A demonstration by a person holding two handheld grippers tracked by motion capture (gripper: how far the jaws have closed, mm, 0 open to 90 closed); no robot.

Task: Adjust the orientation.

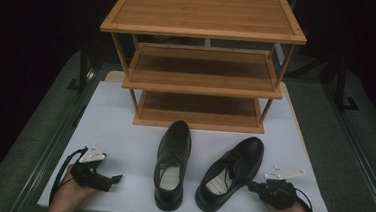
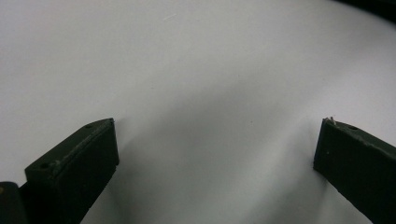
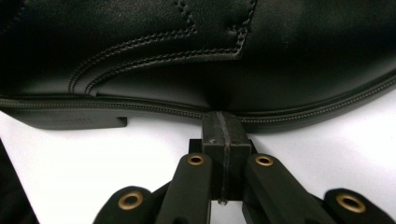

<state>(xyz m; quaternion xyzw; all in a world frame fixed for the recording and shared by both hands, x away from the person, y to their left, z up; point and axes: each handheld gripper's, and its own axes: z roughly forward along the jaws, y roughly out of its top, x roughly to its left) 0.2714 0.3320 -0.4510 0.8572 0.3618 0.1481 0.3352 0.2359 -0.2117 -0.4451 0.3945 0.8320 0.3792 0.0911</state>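
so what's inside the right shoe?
The right shoe shows a pale insole at the heel, below the laces. Further in, toward the toe, the upper covers everything.

White table (image 1: 126,106) – two black shoes (image 1: 173,165), wooden rack (image 1: 202,62)
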